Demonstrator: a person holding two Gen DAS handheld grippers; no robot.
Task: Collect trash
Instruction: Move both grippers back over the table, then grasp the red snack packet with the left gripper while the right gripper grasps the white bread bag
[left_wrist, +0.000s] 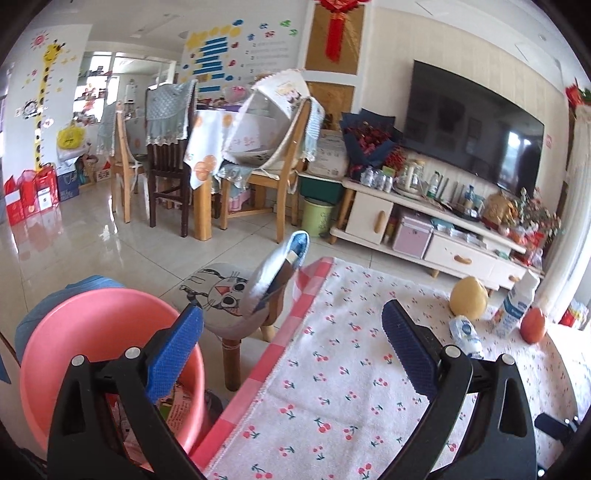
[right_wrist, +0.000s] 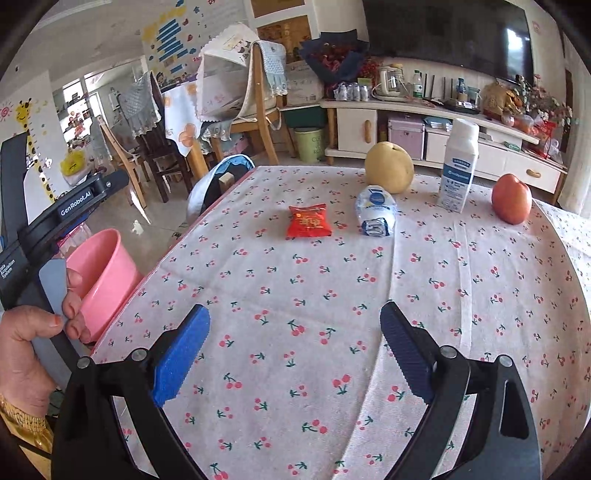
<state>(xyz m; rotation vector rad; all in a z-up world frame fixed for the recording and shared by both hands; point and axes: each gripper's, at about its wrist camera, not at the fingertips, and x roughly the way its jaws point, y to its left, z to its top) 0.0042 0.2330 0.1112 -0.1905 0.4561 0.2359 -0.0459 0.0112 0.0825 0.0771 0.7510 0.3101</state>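
My left gripper (left_wrist: 295, 328) stands open and holds nothing; it straddles the table's left edge, its left finger over a pink bin (left_wrist: 74, 332). Printed trash (left_wrist: 177, 402) lies inside the bin. My right gripper (right_wrist: 295, 332) is open over the cherry-print cloth (right_wrist: 295, 280), nothing between its fingers. Beyond it lie a red snack packet (right_wrist: 308, 221) and a crumpled white-blue wrapper (right_wrist: 376, 212), both apart from the gripper. The wrapper (left_wrist: 466, 334) also shows at the far right in the left wrist view. The pink bin (right_wrist: 103, 273) stands beside the table's left edge.
A yellow pear (right_wrist: 388, 168), a white milk carton (right_wrist: 458, 166) and a red apple (right_wrist: 511, 199) stand at the table's far side. A cat-print stool (left_wrist: 218, 295) sits by the bin. A hand (right_wrist: 33, 343) grips the left tool's black body (right_wrist: 74, 203). Chairs and a TV cabinet stand behind.
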